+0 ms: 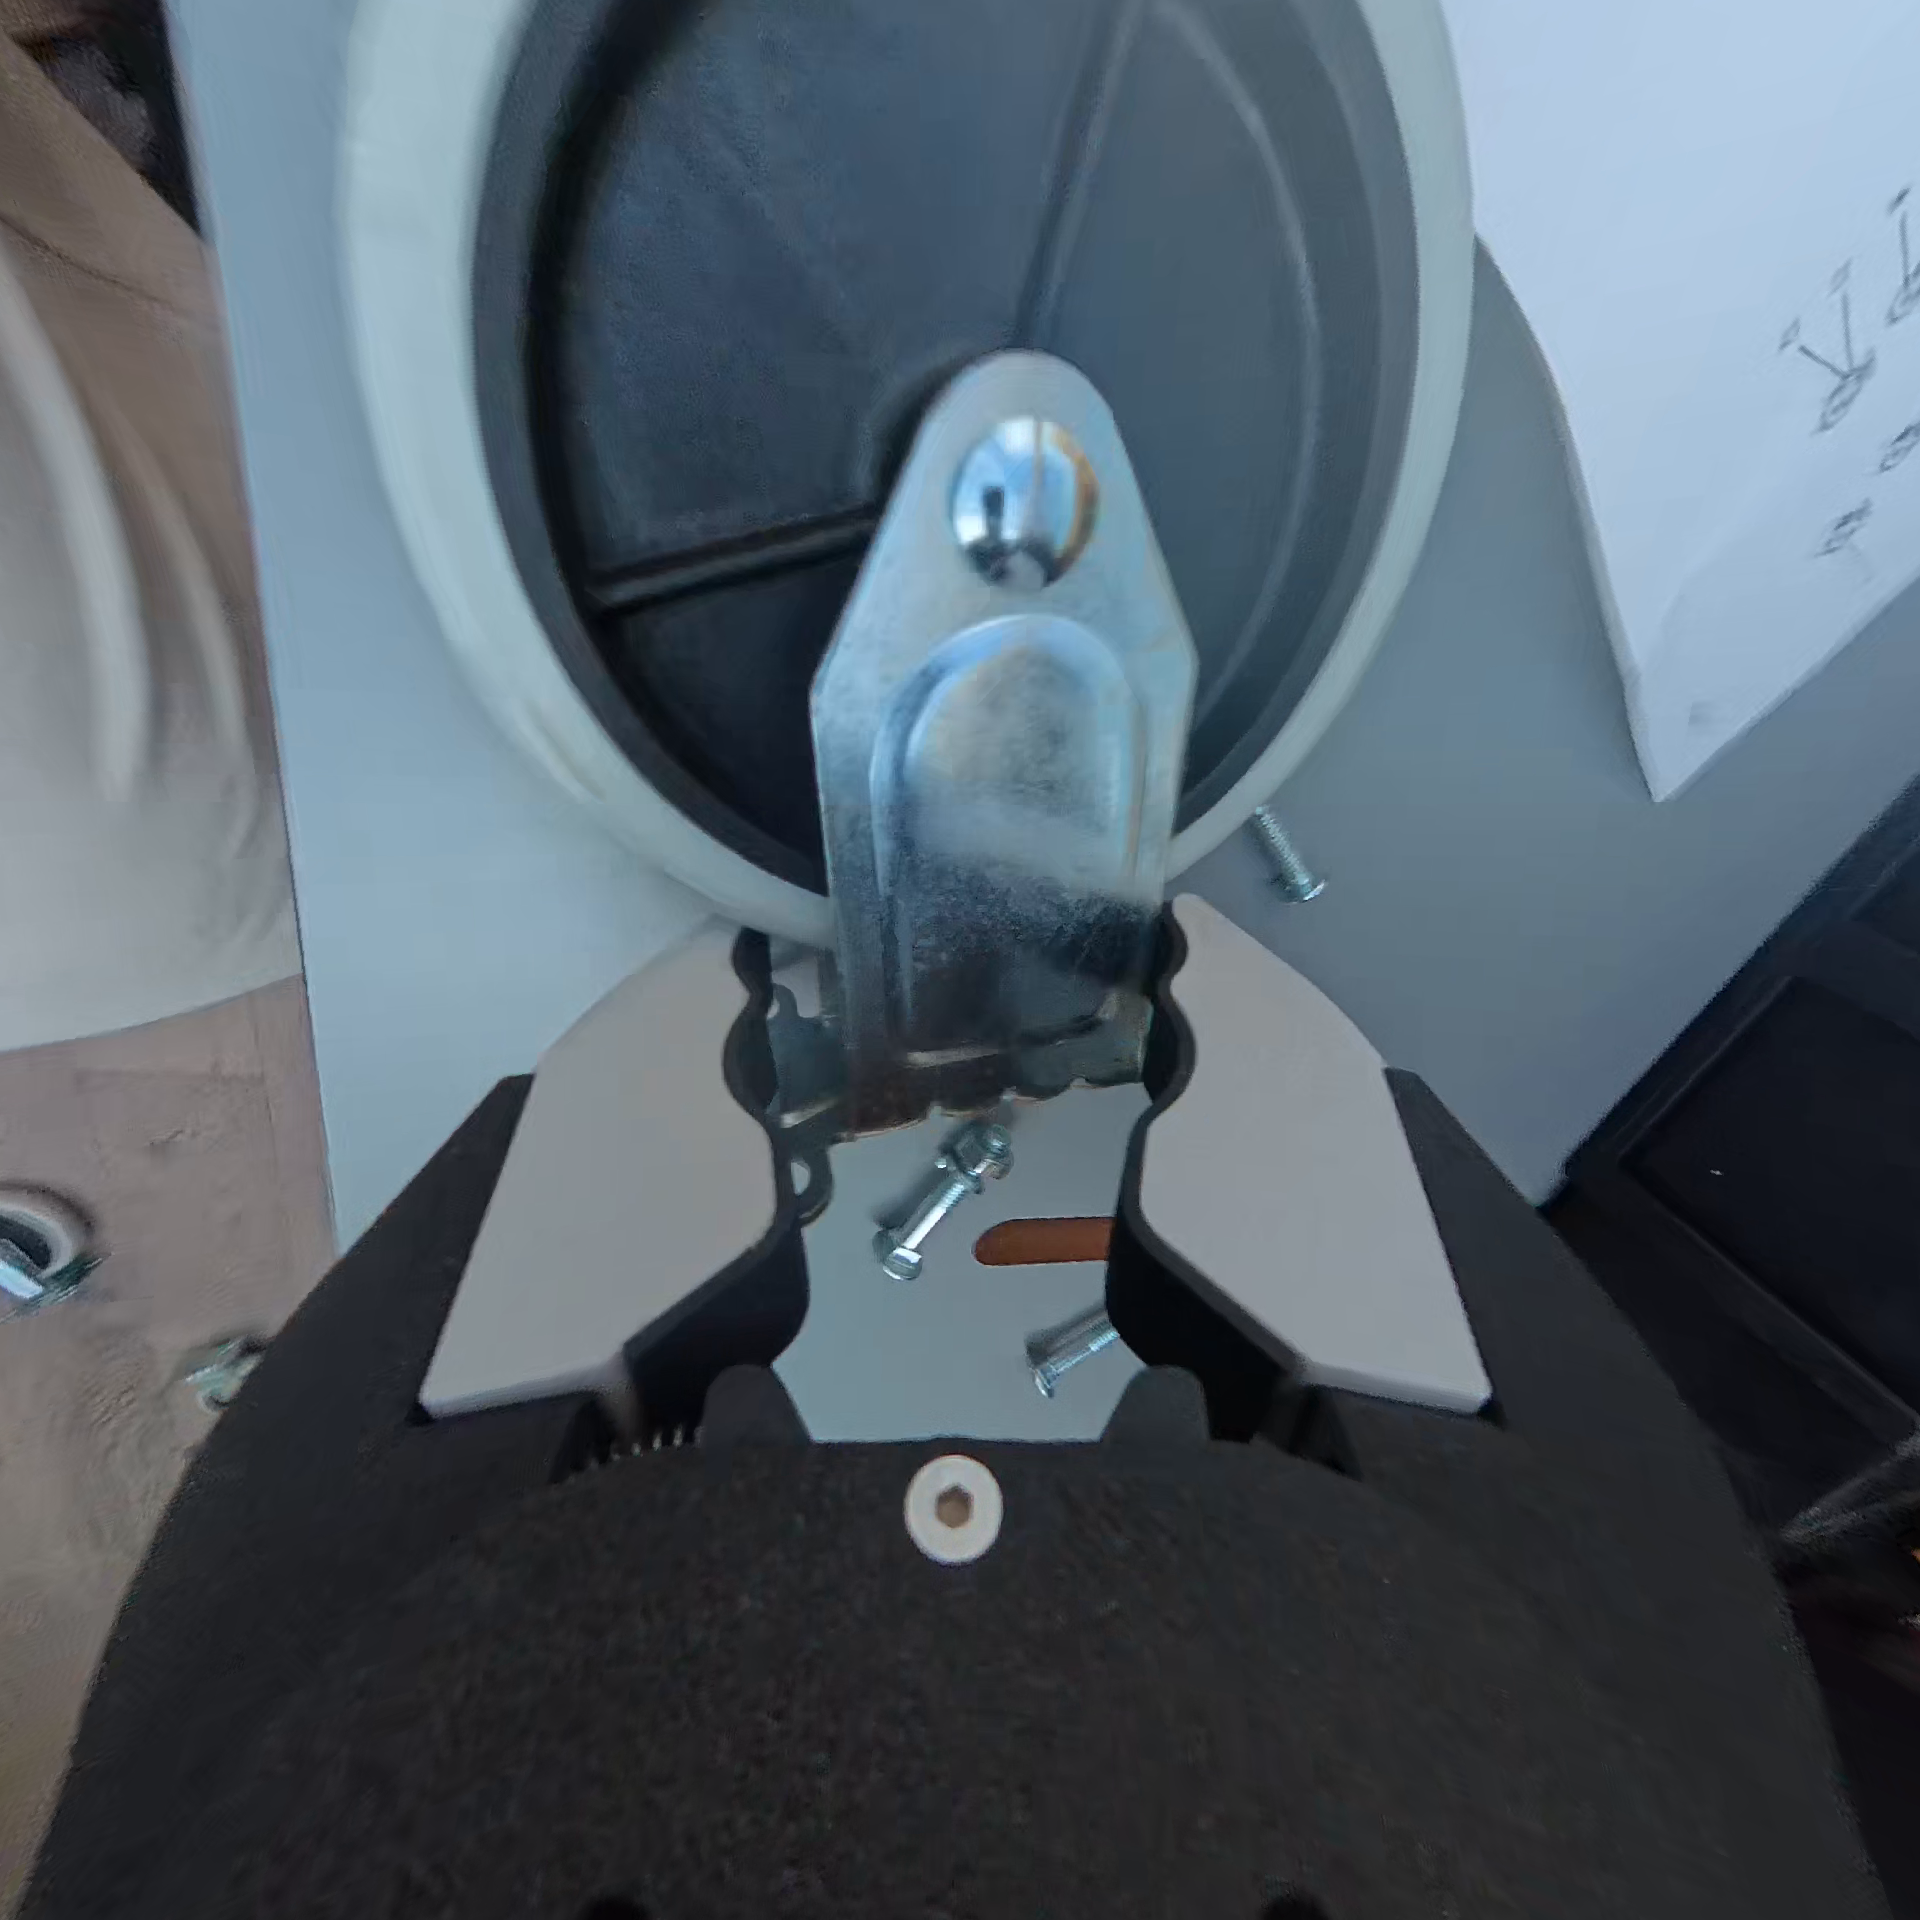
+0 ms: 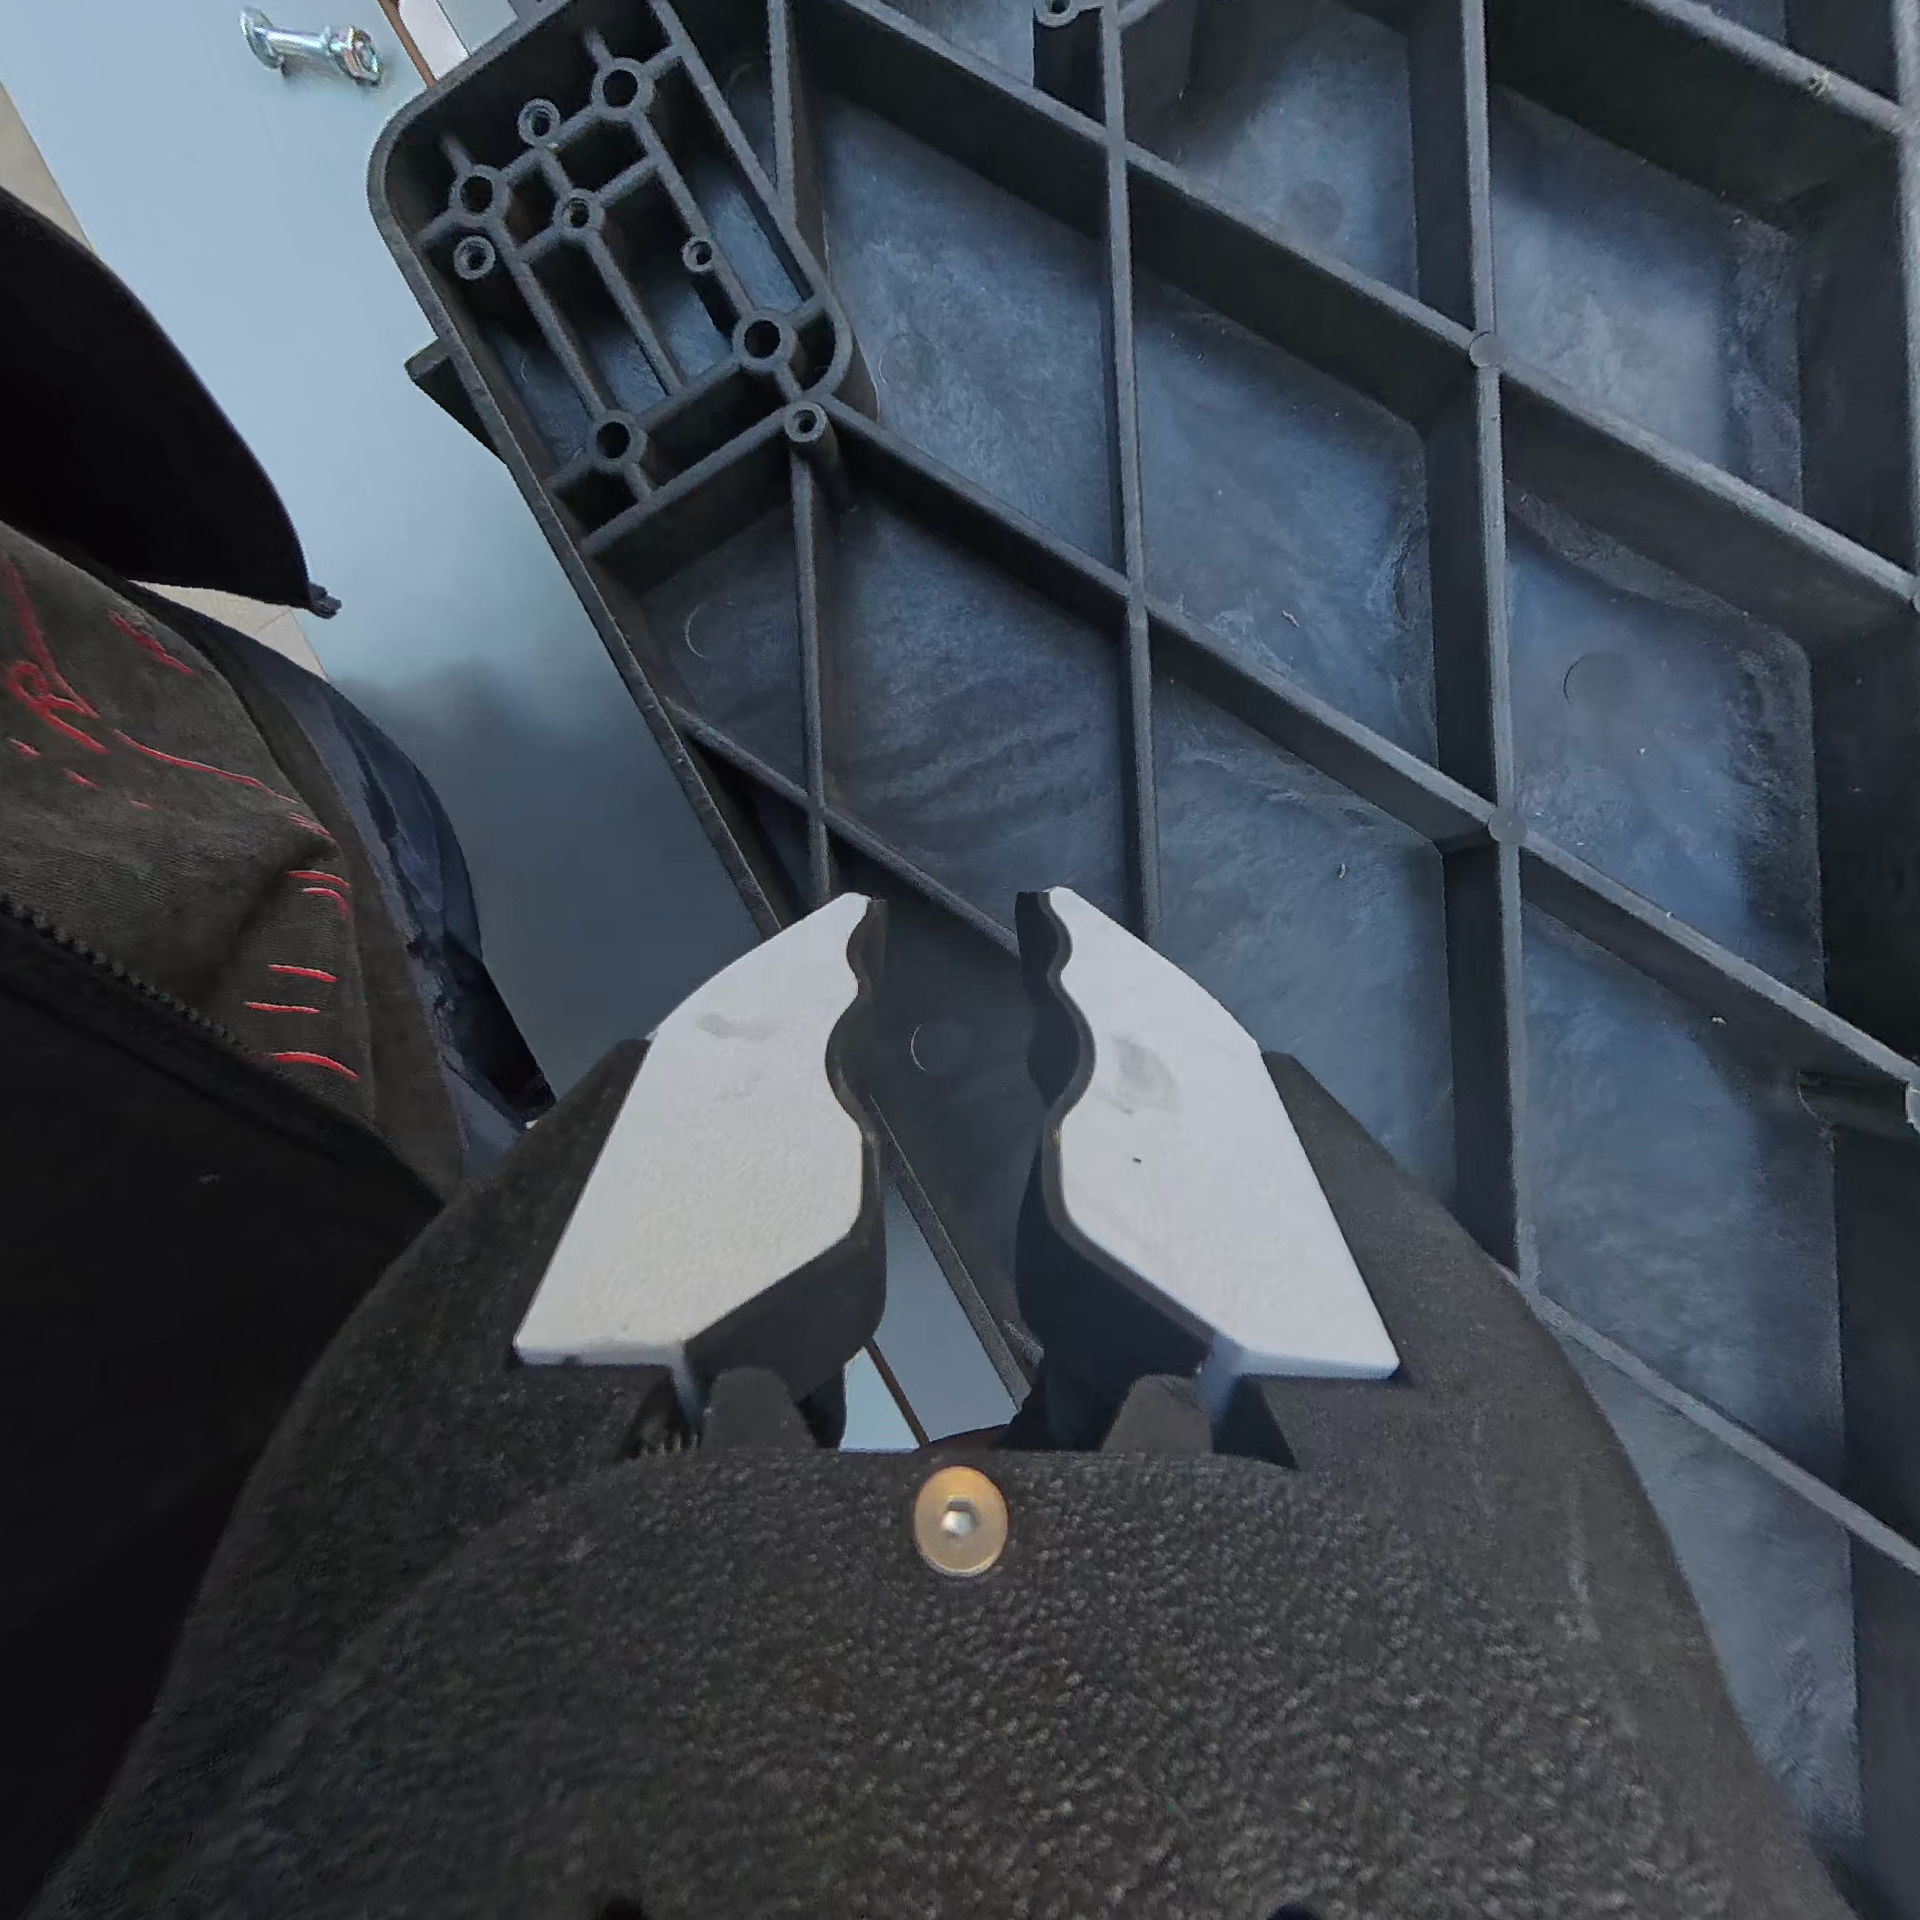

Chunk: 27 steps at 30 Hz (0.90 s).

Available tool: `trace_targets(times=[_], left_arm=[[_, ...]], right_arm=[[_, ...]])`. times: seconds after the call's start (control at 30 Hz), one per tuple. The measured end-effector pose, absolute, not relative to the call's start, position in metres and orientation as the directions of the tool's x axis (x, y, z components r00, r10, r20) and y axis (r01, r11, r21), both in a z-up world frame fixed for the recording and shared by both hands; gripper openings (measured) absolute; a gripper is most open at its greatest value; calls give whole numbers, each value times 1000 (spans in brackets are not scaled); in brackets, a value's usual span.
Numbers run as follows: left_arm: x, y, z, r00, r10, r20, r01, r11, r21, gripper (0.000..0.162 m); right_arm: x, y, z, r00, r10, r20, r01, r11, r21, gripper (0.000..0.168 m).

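The left hand-held gripper is closed part-way around the base of a caster, its two fingers pressing on either side of the zinc-plated metal fork just where the fork meets its toothed mounting plate. The caster sits close in the near middle of the left wrist view, above a pale bench. Its long axis runs from the gripped plate away to the far side, so the wheel, dark-hubbed with a pale grey tyre, points away from the camera and the axle bolt faces the lens. It looks heavy for its size and fully stiff; the plated steel is smooth and probably slippery, and the wheel may swing freely, so the flat-sided fork near the plate seems the soundest hold. Loose bolts lie on the bench beneath: one with a nut just under the plate, another nearer right, a third right of the wheel. The right hand-held gripper stands slightly open and holds nothing, hovering over the near left edge of a black ribbed plastic panel, whose corner mounting block with screw holes lies to the far left. Another bolt rests on the bench beyond, and dark cloth with red stitching lies to the left.
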<state>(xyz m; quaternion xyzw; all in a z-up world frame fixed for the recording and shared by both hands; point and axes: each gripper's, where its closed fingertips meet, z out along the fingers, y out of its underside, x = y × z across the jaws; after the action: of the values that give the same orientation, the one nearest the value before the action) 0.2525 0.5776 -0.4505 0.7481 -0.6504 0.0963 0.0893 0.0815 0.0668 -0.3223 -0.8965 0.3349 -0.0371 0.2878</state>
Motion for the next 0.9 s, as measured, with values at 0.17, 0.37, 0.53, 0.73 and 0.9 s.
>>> trace_targets(times=[0.17, 0.37, 0.53, 0.73, 0.9], left_arm=[[244, 571, -451, 97, -952, 289, -995, -95, 23, 69], [231, 555, -447, 136, -911, 389, -990, -135, 29, 69], [212, 550, -442, 224, -831, 509, -969, -248, 22, 68], [201, 540, -427, 274, -712, 646, -932, -362, -4, 69], [213, 522, -388, 194, -623, 758, -912, -399, -96, 69]], right_arm=[[77, 72, -319, 771, -626, -120, -572, -597, -563, 25], [74, 71, -313, 768, -633, -100, -562, -591, -579, 25], [68, 65, -309, 761, -642, -90, -564, -587, -581, 26], [64, 71, -309, 779, -620, -92, -545, -597, -589, 25], [66, 77, -306, 798, -597, -88, -518, -604, -606, 25]])
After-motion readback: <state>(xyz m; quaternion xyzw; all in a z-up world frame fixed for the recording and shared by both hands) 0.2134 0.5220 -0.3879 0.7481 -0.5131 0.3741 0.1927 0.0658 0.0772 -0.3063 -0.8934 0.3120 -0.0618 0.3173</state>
